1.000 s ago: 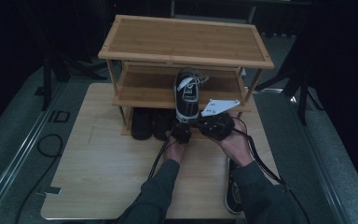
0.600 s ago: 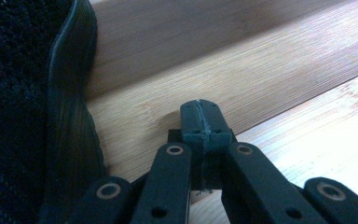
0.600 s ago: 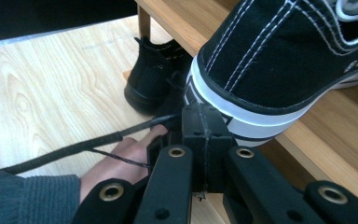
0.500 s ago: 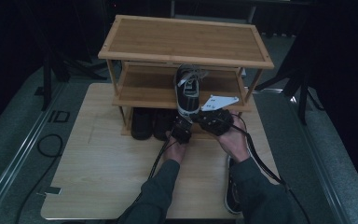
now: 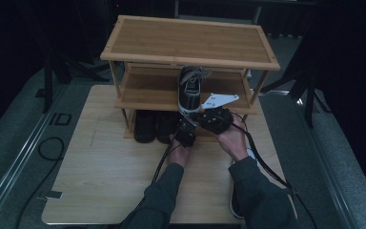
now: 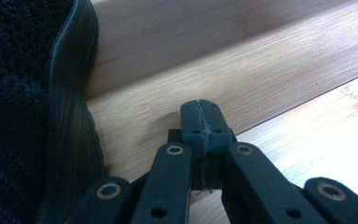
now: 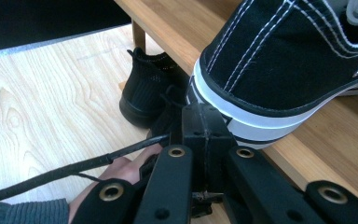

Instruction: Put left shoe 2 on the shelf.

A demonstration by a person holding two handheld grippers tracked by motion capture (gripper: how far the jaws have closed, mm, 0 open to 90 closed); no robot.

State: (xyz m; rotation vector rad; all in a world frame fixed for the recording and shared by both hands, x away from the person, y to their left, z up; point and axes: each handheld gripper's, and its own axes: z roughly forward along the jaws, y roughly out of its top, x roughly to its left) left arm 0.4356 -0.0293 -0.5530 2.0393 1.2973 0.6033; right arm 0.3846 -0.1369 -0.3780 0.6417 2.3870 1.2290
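A black-and-white canvas sneaker stands on the middle shelf of a bamboo shoe rack, heel toward me. In the right gripper view its white-striped heel sits just beyond my right gripper, whose jaws are shut with nothing between them. From above, the right gripper hovers at the shelf's front edge by that heel. My left gripper is lower, at the rack's base, shut and empty, close beside a black knit shoe.
A pair of black shoes stands under the rack on the wooden table. Another shoe with a white sole lies by the table's front right edge, partly hidden by my right forearm. Cables trail back from both grippers.
My right gripper has edged a little up and left, closer to the sneaker's heel. The left gripper has stayed where it was.
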